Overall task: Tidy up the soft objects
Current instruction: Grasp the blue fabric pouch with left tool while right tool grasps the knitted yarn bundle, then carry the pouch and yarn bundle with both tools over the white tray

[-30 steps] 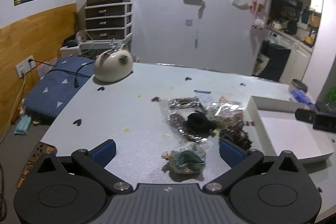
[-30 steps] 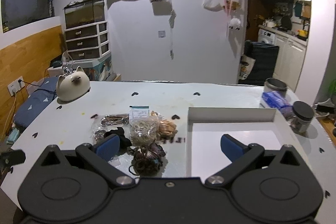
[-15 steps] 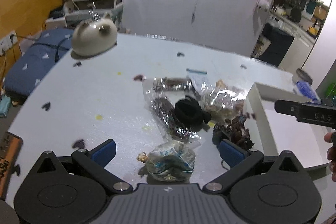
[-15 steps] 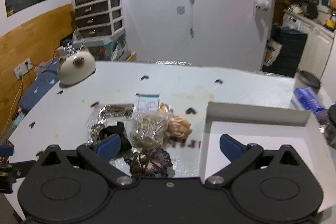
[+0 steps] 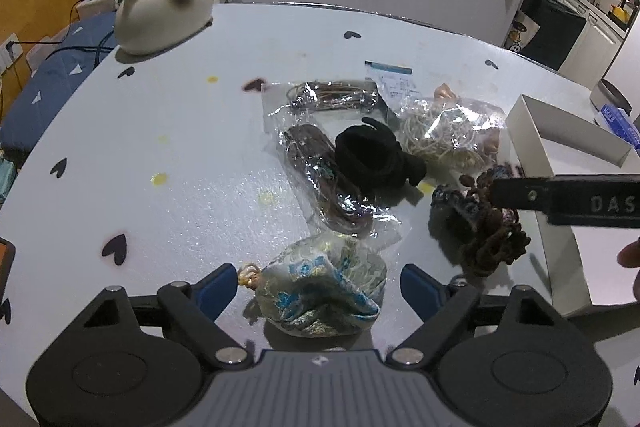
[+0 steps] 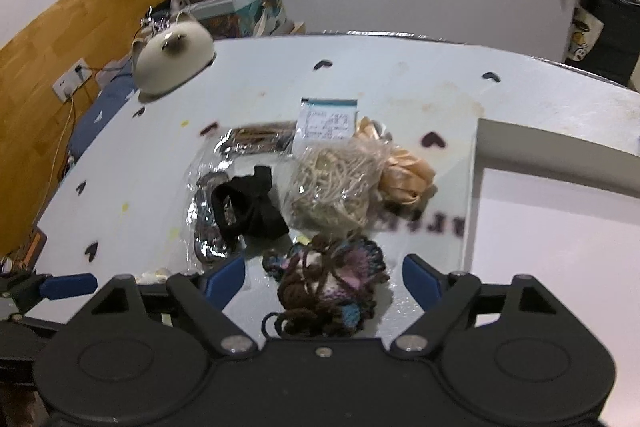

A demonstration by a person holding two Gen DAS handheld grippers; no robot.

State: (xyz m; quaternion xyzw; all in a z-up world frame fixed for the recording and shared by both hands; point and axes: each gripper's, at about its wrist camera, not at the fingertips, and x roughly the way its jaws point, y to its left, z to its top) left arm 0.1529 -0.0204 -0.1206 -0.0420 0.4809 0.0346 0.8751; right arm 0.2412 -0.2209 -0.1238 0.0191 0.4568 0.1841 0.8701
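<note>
on the white table (image 5: 168, 131), the soft things lie in one loose heap beside the open white box (image 6: 560, 227), probably so that each can be lifted over its low wall in a short move. the left gripper (image 5: 316, 287) hangs over the brocade pouch (image 5: 320, 291), which sits between its two blue pads; the jaws have just been closing but are not yet pressing the cloth, with a gap visible on both sides. the right gripper (image 6: 324, 277) does the same over the crocheted yarn piece (image 6: 328, 287) (brown, pink and blue), its jaws also narrowing around it and apart from it. both point steeply down, which suits a grasp from above on things that would slide if pushed sideways. further back lie the black cloth piece (image 6: 248, 207), the bag of pale cord (image 6: 332, 187) and other clear bags, untouched. the box looks empty, so the sorting seems only at its beginning.
</note>
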